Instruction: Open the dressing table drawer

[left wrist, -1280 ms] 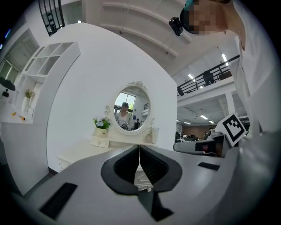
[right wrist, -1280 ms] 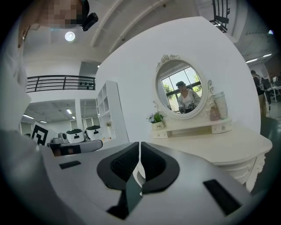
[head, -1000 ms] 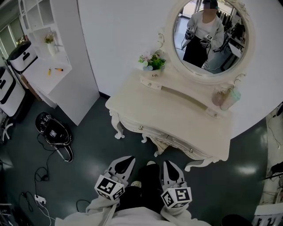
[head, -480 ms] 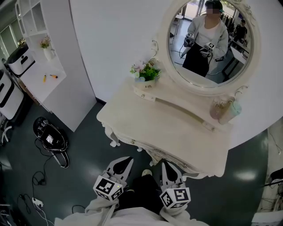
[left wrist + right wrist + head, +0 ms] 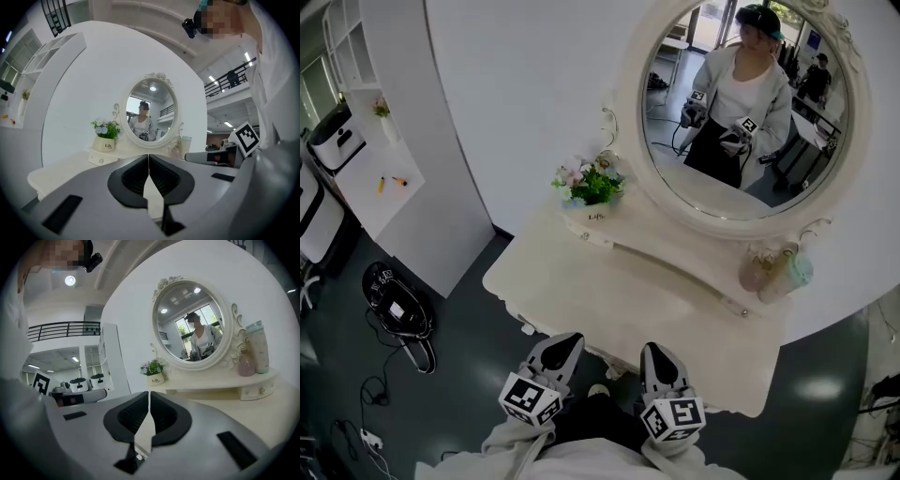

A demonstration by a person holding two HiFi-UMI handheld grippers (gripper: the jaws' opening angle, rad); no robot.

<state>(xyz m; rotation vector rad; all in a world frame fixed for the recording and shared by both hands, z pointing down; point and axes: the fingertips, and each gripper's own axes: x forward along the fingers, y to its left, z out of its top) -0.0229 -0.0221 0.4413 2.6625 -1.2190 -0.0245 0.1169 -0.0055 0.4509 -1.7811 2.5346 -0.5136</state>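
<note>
Now left hand-held gripper [image 5: 568, 341] and right hand-held gripper [image 5: 655, 351], both clenched empty, hover closer to dressing table [image 5: 581, 281].

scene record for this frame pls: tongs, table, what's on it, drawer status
left tongs: shut, empty, near the table's front edge
right tongs: shut, empty, near the table's front edge
dressing table: cream, against the white wall, oval mirror behind it
on table: flower pot rear left; pink bottle and mint tumbler rear right
drawer: front hidden under the tabletop in the head view; not gripped
task status: opening not yet begun
</note>
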